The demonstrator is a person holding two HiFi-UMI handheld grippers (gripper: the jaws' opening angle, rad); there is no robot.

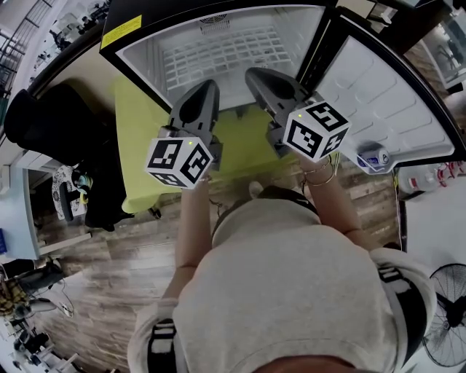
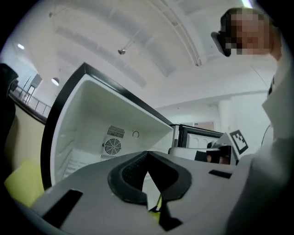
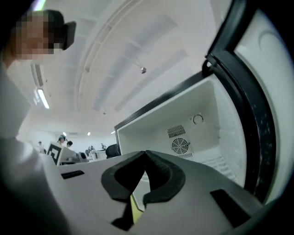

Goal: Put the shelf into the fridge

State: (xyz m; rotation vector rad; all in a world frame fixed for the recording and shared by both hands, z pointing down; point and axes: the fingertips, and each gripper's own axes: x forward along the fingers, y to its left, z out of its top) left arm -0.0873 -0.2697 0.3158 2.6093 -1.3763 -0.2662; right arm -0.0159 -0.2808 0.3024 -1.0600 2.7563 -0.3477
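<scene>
The fridge [image 1: 218, 22] stands open in front of me, white inside, with a round fan vent [image 2: 112, 147] on its back wall. A white wire shelf [image 1: 218, 55] lies inside it; the right gripper view shows that wire shelf [image 3: 219, 163] low against the right wall. My left gripper [image 1: 206, 87] and right gripper [image 1: 253, 73] point at the opening, just outside the cabinet, side by side. In the gripper views the left gripper [image 2: 147, 154] and the right gripper [image 3: 146, 153] each have their dark pads pressed together with nothing between them.
The fridge door [image 1: 386, 102] swings open to the right, with a small white-and-blue item [image 1: 371, 156] in its lower rack. A yellow-green surface [image 1: 138, 146] lies below the fridge opening. A black chair [image 1: 44, 124] is at the left, a fan [image 1: 448, 320] at the bottom right.
</scene>
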